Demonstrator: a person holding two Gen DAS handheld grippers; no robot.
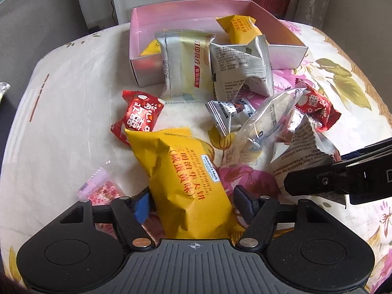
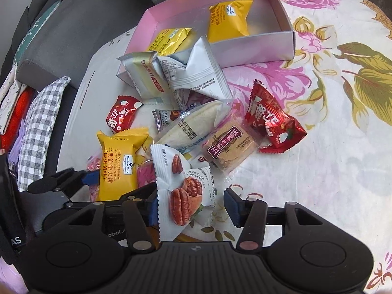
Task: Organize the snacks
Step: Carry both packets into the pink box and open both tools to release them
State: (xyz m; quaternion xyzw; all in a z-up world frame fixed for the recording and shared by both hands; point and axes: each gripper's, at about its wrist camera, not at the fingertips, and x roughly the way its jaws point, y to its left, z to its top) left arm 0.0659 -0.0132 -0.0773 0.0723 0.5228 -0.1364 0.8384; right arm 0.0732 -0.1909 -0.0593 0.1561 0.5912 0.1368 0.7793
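Observation:
A pink box [image 1: 171,14] [image 2: 281,41] stands at the far side of a floral cloth, with yellow waffle packets [image 1: 241,28] [image 2: 229,19] inside. A heap of snack packets lies in front of it. My left gripper [image 1: 193,201] is open around a yellow waffle packet [image 1: 186,183] [image 2: 117,164], with a gap at its right finger. My right gripper [image 2: 193,204] is open around a white pecan packet [image 2: 183,183] [image 1: 299,156], touching only the left finger. Red candy packets [image 1: 142,115] [image 2: 272,125] lie at the heap's edges.
Two silver packets [image 1: 186,66] [image 2: 196,73] lean on the box's front wall. A clear-wrapped biscuit [image 2: 193,125] and a brown beef snack [image 2: 227,144] lie mid-heap. A small pink packet [image 1: 100,188] lies left. A grey sofa with cushions [image 2: 41,122] is beyond the left edge.

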